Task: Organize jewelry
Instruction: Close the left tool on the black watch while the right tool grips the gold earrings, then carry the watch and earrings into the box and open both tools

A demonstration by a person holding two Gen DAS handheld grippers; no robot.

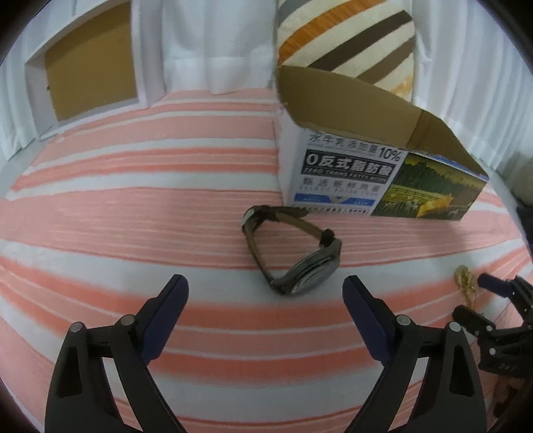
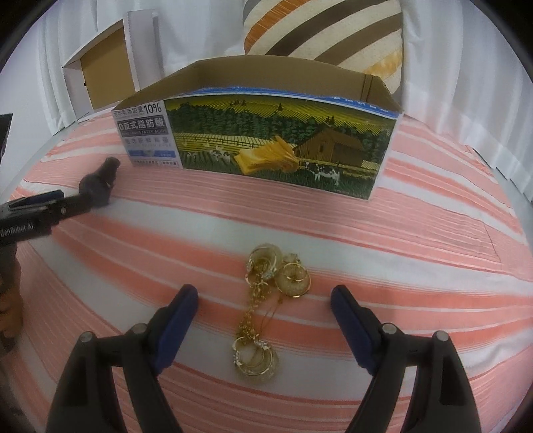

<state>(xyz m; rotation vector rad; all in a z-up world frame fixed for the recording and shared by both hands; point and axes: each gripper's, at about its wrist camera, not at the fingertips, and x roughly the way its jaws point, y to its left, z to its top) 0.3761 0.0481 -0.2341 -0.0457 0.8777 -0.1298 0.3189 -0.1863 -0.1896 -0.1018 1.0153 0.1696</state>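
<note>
A dark wristwatch [image 1: 293,248] with a brown strap lies on the striped cloth, just ahead of my left gripper [image 1: 265,293], which is open and empty. It also shows in the right wrist view [image 2: 100,183]. A tangle of gold rings and chain [image 2: 266,299] lies between the fingers of my right gripper [image 2: 265,303], which is open and empty. The gold jewelry also shows in the left wrist view [image 1: 466,286]. An open printed cardboard box [image 2: 266,140] stands behind both; it shows in the left wrist view too [image 1: 373,160].
A pink and white striped cloth [image 1: 133,200] covers the surface. A white open box [image 1: 86,63] stands at the back left. A striped cushion [image 2: 326,30] leans behind the printed box. White curtains hang at the back.
</note>
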